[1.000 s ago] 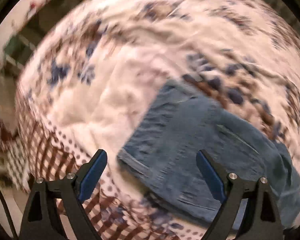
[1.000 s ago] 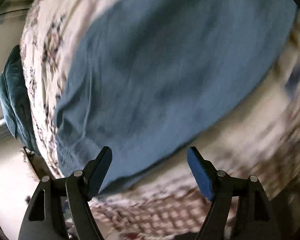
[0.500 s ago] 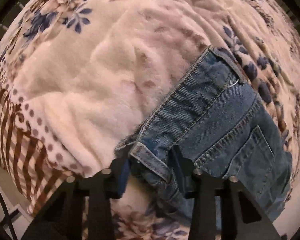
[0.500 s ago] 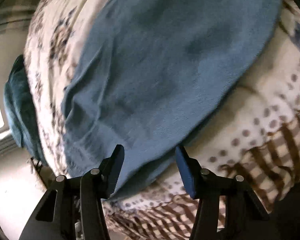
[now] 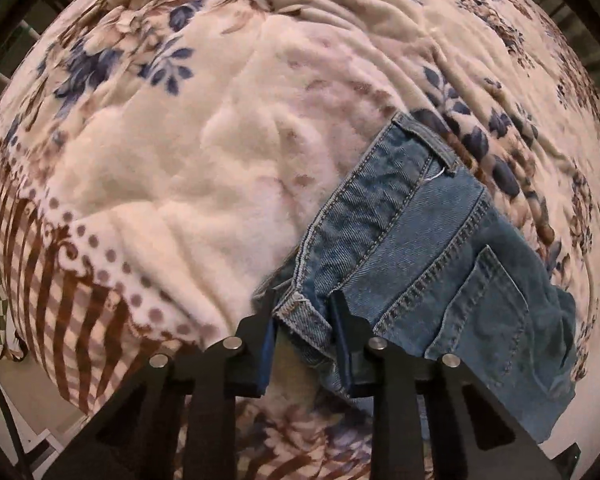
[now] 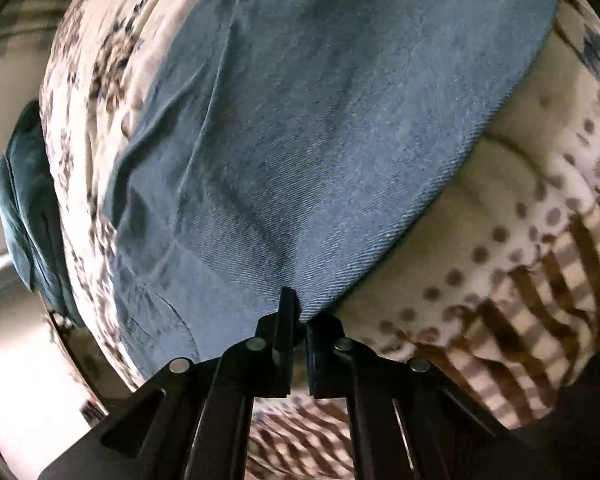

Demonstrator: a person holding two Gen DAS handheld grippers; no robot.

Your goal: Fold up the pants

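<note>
The blue denim pants [image 5: 432, 256] lie flat on the floral blanket [image 5: 204, 160], with the left gripper [image 5: 305, 314], jaws just narrowed, clamping the waistband corner and the right gripper [image 6: 298, 312], jaws just drawn nearly together, pinching the pants' lower edge near the blanket's dotted-and-striped border [image 6: 540, 264].

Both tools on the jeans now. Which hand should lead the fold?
Probably left. The left tool has just closed on the jeans at the waistband corner, a thick edge. The right tool has just pinched only a thin fabric edge, so it would follow.
</note>
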